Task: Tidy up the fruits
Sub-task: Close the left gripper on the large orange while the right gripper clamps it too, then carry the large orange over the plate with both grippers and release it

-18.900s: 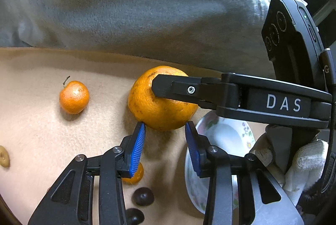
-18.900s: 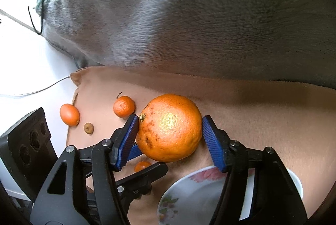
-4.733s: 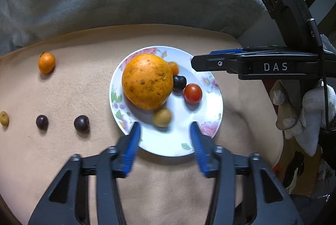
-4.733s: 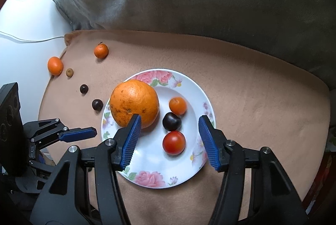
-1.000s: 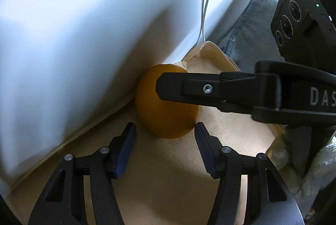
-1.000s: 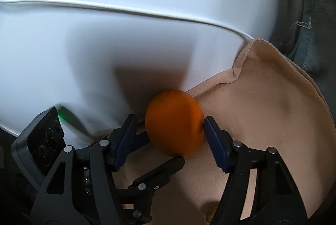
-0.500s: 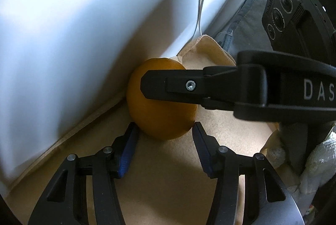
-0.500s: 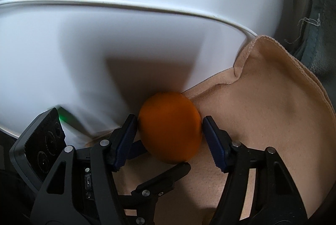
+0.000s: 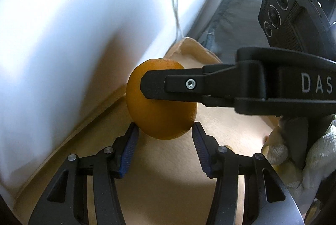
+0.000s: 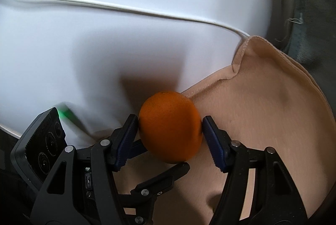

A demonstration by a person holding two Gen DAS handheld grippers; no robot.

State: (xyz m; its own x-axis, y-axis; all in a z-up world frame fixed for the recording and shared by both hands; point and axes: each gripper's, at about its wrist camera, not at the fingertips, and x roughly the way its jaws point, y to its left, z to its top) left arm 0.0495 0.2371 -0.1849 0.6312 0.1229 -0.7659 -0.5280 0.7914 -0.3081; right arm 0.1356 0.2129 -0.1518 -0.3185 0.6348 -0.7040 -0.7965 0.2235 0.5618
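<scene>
Right gripper (image 10: 170, 127): your pads pinch the orange (image 10: 169, 127) on both sides, just above the tan cloth (image 10: 262, 111).
Left gripper (image 9: 163, 136): your fingers stand spread under the orange (image 9: 159, 113), tips just beside it; contact unclear.
Beyond: white cable (image 10: 126, 8) crossing the white tabletop (image 10: 105, 46).

Bare beige cloth (image 10: 262, 111) lies free right of the orange (image 10: 170, 126); the left gripper (image 10: 161, 159) crowds beneath it.
</scene>
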